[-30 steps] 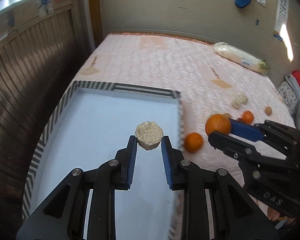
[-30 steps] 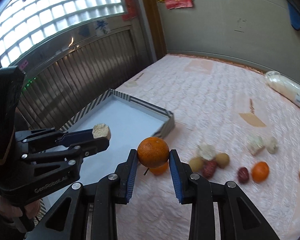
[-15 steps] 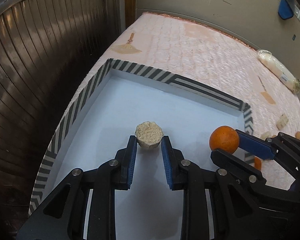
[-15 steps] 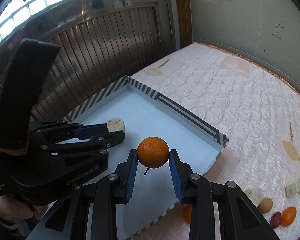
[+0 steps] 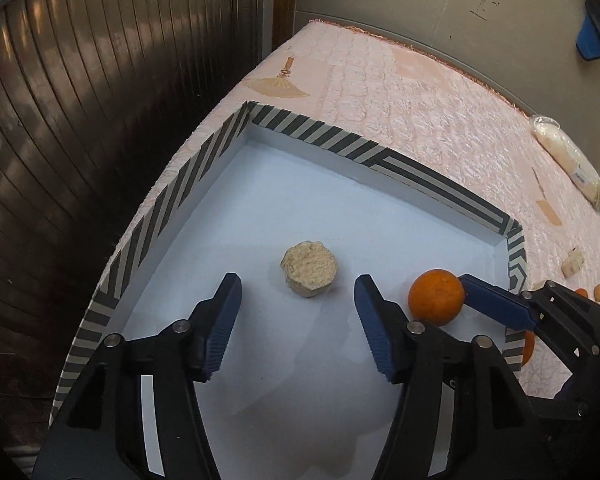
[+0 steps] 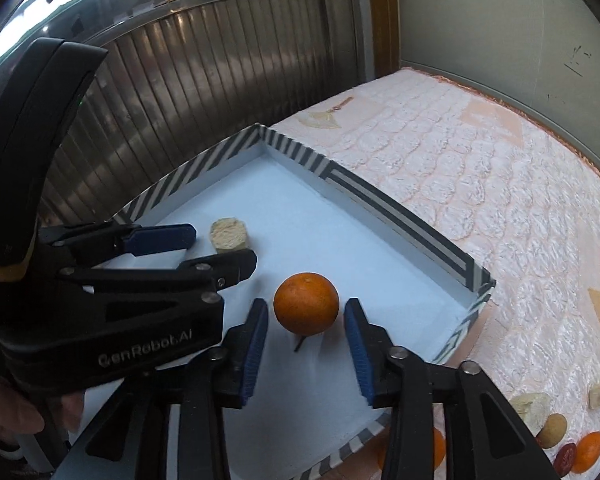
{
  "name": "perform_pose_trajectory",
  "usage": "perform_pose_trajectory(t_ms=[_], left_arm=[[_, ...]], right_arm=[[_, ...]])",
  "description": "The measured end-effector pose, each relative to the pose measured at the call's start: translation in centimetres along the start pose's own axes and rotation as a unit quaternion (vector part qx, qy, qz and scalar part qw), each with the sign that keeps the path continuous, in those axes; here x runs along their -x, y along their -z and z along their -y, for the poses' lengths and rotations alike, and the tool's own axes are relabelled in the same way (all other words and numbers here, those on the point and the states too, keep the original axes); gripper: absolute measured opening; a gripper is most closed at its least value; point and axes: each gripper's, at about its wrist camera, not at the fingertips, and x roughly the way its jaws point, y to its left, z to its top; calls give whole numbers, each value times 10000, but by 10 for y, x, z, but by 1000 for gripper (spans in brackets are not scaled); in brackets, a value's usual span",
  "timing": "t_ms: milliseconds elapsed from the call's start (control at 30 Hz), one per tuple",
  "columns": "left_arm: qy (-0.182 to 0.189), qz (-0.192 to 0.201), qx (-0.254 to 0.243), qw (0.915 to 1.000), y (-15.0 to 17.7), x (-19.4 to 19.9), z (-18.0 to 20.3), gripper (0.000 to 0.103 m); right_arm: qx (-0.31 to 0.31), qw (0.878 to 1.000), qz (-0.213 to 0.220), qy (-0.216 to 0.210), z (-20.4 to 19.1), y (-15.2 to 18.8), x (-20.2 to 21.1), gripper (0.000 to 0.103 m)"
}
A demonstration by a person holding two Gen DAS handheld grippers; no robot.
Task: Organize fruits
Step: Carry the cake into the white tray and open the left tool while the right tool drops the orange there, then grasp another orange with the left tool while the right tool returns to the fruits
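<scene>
Both the left gripper and the right gripper stand spread apart with nothing pinched, so the beige crumbly round piece and the round orange fruit rest loose on the pale floor of the striped-rim cardboard tray, probably just delivered there for sorting.

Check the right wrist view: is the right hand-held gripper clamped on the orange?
No. The right hand-held gripper is open, with gaps showing on both sides of the orange, which sits on the tray floor.

pink quilted bed: striped-rim tray on it, small fruits loose beside tray, plastic bag at far edge
</scene>
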Motion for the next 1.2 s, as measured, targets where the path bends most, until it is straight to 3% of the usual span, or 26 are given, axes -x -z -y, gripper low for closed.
perform_pose_trajectory(t_ms=[133, 300, 433, 633, 867, 1200], left_arm=[[13, 115, -5, 9999, 4, 13, 2, 59], [-26, 577, -135, 9982, 15, 46, 13, 59], [112, 846, -318, 9958, 28, 72, 34, 59], [293, 940, -684, 9928, 47, 93, 71, 59], [536, 868, -997, 9898, 72, 101, 106, 59], [843, 518, -1248, 9872, 101, 83, 143, 59]], right_arm=[[-181, 9998, 90, 20, 1, 7, 14, 41], [-342, 9984, 391, 210, 5, 22, 47, 42], [-406, 9966, 595, 411, 8, 40, 75, 46], [-586, 9927, 811, 678, 21, 67, 113, 46], [-924, 9866, 923, 981, 49, 102, 147, 47], [-1436, 9785, 903, 1170, 85, 142, 169, 47]])
